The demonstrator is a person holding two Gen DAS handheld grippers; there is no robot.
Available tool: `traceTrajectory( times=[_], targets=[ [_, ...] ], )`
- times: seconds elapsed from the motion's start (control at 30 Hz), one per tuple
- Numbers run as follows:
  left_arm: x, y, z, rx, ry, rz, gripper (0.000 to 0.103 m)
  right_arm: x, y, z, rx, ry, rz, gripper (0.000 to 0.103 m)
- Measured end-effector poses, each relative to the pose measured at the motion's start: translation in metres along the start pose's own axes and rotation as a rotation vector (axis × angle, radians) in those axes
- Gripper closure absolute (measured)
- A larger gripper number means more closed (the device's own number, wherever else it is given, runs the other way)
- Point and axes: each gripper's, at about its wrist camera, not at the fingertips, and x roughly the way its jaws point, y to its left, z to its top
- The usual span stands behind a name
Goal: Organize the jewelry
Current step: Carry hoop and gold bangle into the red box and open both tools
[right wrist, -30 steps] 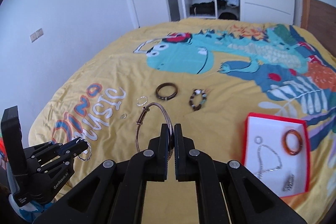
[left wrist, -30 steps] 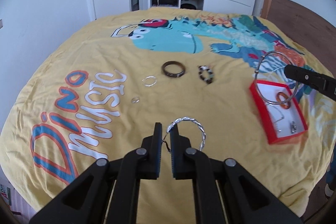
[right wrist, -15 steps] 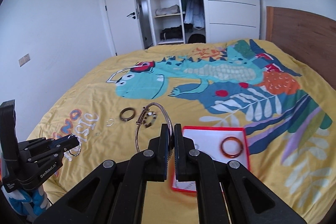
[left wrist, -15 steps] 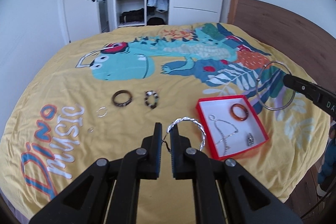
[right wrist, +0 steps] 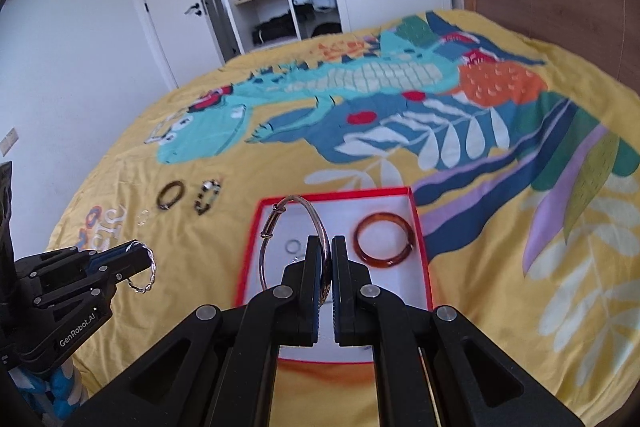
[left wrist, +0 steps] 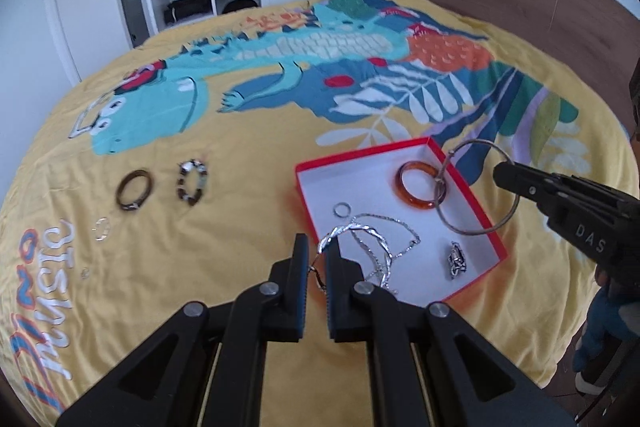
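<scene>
Silver twisted bangle (left wrist: 370,247) sits clamped in the left tool (left wrist: 317,259), thin hoop bangle (right wrist: 298,239) clamped in the right tool (right wrist: 327,259), both above the red box (right wrist: 420,239)

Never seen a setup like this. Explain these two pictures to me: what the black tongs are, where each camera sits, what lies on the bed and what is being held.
The black tongs are hand-held grippers, one in each of a person's hands; no robot arm is involved. Each carries a fisheye camera looking along its fingers, so each picture shows its own gripper at the bottom and the other at the side. The left gripper is shut on a twisted silver bracelet. The right gripper is shut on a thin metal bangle. Both hang over a red box on a yellow dinosaur bedspread. In the box lie an amber bangle, a chain and small rings. Left of it on the bedspread lie a brown bracelet, a beaded bracelet and a small hoop.
</scene>
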Motion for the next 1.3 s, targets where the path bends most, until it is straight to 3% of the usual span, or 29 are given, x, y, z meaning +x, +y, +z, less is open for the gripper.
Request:
traceTrajectory(
  times=[0.3,0.47,0.7,1.03,1.3],
  targets=[
    [0.088,-0.023,-0.009,0.002,0.118,-0.026,0.096,0.076,-0.032,-0.017,0.042,0.1,-0.007,0.097],
    [0.112,-0.028,-0.017,-0.003,0.154,-0.033,0.096,0.085,-0.046,-0.013,0.062,0.079,0.0,0.098],
    [0.126,-0.027,-0.022,-0.012,0.175,-0.028,0.096,0.095,-0.056,-0.011,0.064,0.08,-0.024,0.097],
    [0.13,-0.034,-0.027,0.036,0.172,-0.011,0.096,0.114,-0.063,-0.035,0.087,0.152,-0.038,0.097],
    [0.13,-0.036,-0.028,0.041,0.184,-0.02,0.093,0.102,-0.061,-0.034,0.087,0.134,-0.039,0.097]
  ],
)
